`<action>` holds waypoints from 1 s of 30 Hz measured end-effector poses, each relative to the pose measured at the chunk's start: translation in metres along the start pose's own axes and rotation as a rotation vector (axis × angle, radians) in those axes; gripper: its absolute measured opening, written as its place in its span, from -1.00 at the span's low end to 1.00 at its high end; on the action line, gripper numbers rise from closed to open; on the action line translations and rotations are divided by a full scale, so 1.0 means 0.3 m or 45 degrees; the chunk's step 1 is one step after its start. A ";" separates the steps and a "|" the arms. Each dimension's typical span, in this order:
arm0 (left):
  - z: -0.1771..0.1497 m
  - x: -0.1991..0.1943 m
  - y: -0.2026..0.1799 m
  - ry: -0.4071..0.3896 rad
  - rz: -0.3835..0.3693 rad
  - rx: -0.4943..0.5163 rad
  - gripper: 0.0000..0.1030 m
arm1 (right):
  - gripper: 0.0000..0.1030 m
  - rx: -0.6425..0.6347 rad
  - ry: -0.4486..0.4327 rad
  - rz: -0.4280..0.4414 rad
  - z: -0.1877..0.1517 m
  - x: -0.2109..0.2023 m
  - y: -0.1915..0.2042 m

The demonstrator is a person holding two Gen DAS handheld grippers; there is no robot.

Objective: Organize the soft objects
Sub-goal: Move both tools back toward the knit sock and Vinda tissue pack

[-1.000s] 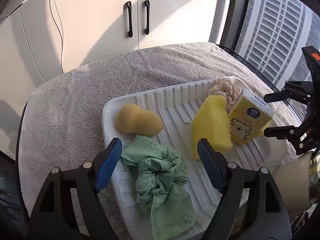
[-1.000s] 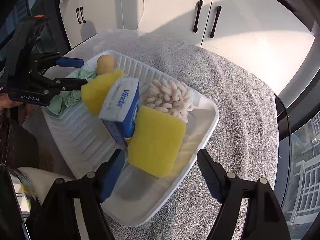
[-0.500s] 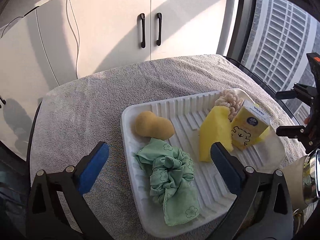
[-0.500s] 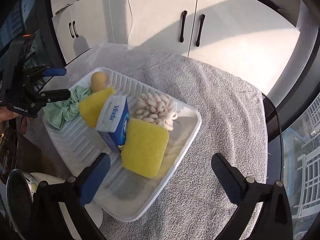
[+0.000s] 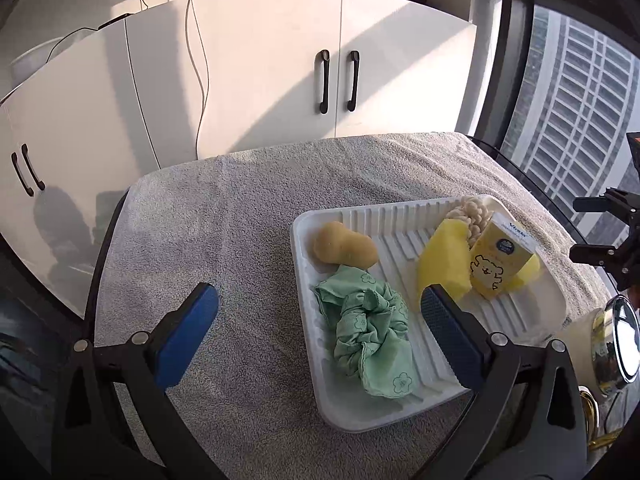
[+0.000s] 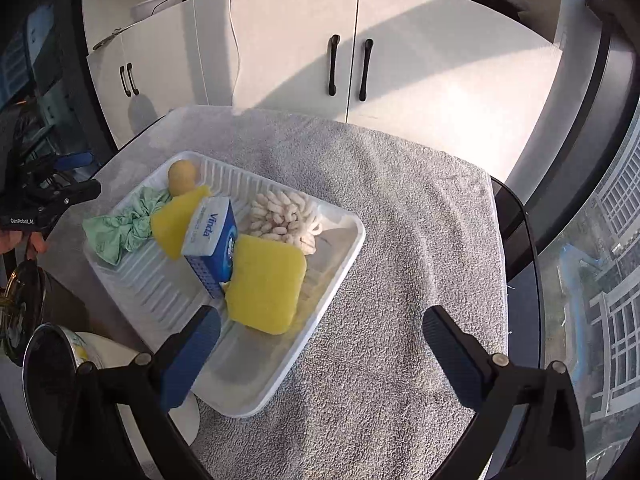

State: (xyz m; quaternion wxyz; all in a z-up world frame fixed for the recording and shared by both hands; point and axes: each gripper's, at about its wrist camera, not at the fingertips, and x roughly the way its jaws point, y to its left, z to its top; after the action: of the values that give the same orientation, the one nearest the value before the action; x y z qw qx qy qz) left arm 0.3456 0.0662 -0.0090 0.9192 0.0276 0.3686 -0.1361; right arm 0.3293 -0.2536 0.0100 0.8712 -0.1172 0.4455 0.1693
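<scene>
The tray [image 5: 520, 312] lies on a grey towel [image 5: 224, 216] that covers the table, with all the soft things in it: a green cloth [image 5: 368, 332] crumpled by the near-left rim, a tan sponge [image 5: 344, 245] at the far-left corner touching the cloth, two yellow sponges [image 6: 266, 284] leaning on either side of a tissue pack [image 6: 212, 236], and a cream noodle mop head [image 6: 284, 216] at the far-right corner. The left gripper [image 5: 320, 320] hangs above the tray's left rim, jaws spread to their widest and holding nothing; its right finger overlaps the tray in view, its left is over bare towel. The right gripper [image 6: 320, 334] is likewise fully spread and empty, over the tray's right rim near one yellow sponge. White cabinets [image 5: 280, 64] stand behind the table, a window [image 5: 572, 120] to the right. Against a second ago, both sets of jaws have just been opening, with nothing between them, and both grippers have drawn back and up from the tray; the things lie as they did.
</scene>
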 end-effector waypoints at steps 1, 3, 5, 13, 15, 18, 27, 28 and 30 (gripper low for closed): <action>-0.003 -0.014 0.002 -0.010 0.010 -0.003 1.00 | 1.00 0.010 -0.005 -0.003 -0.004 -0.010 -0.005; -0.011 -0.046 0.007 -0.029 0.021 -0.012 1.00 | 1.00 0.028 -0.017 -0.009 -0.012 -0.033 -0.013; -0.022 -0.081 0.014 -0.048 0.035 -0.025 1.00 | 1.00 0.049 -0.034 -0.013 -0.022 -0.063 -0.020; -0.103 -0.235 0.038 -0.108 0.073 -0.112 1.00 | 1.00 0.157 -0.123 -0.026 -0.103 -0.211 -0.051; -0.135 -0.271 0.038 -0.109 0.074 -0.133 1.00 | 1.00 0.181 -0.136 -0.025 -0.134 -0.244 -0.053; -0.190 -0.324 0.032 -0.118 0.069 -0.152 1.00 | 1.00 0.204 -0.154 -0.018 -0.191 -0.291 -0.042; -0.381 -0.424 -0.057 -0.100 0.027 -0.165 1.00 | 1.00 0.236 -0.131 0.029 -0.391 -0.350 0.067; -0.403 -0.434 -0.072 -0.097 0.016 -0.164 1.00 | 1.00 0.234 -0.129 0.036 -0.411 -0.355 0.085; -0.440 -0.451 -0.094 -0.089 0.002 -0.171 1.00 | 1.00 0.238 -0.126 0.048 -0.451 -0.363 0.119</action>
State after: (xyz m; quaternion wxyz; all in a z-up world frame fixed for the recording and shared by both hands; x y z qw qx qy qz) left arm 0.1561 0.0900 -0.0109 0.9314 -0.0386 0.3446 -0.1112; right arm 0.1559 -0.2897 0.0191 0.8960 -0.0186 0.4178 0.1492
